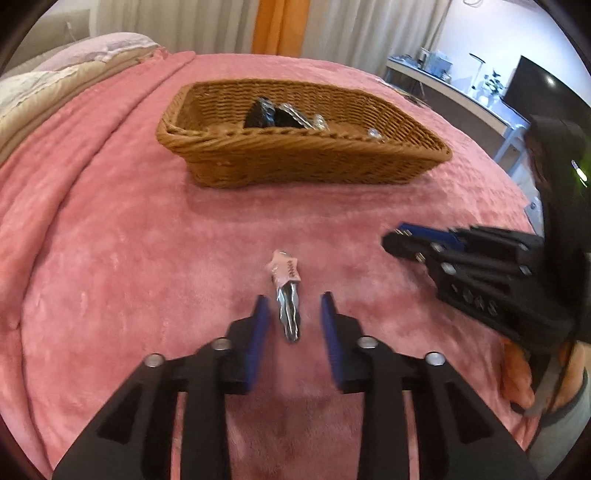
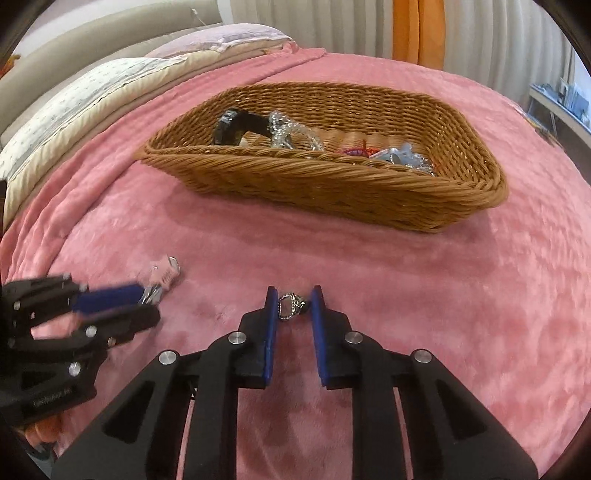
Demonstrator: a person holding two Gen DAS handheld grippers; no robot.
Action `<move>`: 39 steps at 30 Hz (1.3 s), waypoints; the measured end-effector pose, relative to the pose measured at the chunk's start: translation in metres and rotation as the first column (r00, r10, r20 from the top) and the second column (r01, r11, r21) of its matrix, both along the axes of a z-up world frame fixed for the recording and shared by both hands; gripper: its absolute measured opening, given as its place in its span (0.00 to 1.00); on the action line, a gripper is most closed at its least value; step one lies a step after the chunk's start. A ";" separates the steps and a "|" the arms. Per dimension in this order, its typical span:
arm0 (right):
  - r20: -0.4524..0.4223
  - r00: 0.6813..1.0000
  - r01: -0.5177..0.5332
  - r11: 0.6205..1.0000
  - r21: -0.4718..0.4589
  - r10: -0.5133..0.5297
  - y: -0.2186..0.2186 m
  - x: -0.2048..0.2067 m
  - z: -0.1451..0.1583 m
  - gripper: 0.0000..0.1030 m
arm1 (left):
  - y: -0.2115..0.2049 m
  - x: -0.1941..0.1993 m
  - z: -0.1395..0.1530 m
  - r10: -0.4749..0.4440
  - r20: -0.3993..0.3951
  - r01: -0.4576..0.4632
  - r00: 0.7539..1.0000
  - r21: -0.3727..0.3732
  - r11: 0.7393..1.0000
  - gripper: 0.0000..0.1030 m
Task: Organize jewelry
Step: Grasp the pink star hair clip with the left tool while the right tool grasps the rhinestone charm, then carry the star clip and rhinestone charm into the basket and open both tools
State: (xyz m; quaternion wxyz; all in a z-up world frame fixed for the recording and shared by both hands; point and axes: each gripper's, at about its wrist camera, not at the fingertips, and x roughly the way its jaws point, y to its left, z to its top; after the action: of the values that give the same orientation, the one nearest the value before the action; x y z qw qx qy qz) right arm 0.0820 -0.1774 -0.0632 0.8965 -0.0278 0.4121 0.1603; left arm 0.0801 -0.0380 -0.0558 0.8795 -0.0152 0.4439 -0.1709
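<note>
A silver hair clip (image 1: 288,314) with a pink star end lies on the pink blanket between the blue pads of my left gripper (image 1: 295,301). The jaws stand open and clear of it on both sides. A small ring (image 2: 291,306) with a pale stone stands upright between the tips of my right gripper (image 2: 293,295), whose pads close on it. The wicker basket (image 2: 314,164) sits further back and holds a black band, silver pieces and coloured jewelry. In the right wrist view the left gripper (image 2: 147,304) shows at the left by the clip (image 2: 164,275). The right gripper (image 1: 399,240) is blurred at the right of the left wrist view.
The pink blanket (image 1: 147,240) covers the whole bed. Pillows (image 2: 92,99) lie at the far left. Curtains (image 1: 280,26) hang behind the bed. A white desk (image 1: 461,96) with a dark screen stands at the far right.
</note>
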 end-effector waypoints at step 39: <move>0.253 0.956 0.131 0.987 0.094 -0.151 -0.043 0.044 0.130 0.13 | -0.026 0.077 0.125 0.078 0.312 -0.060 0.947 -0.066 0.996 0.14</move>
State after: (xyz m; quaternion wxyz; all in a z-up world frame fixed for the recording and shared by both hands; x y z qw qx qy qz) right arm 0.1255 -0.2203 0.0673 0.9523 0.0152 0.2857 0.1064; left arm 0.1567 -0.0636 0.0697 0.9436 -0.0281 0.2925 -0.1525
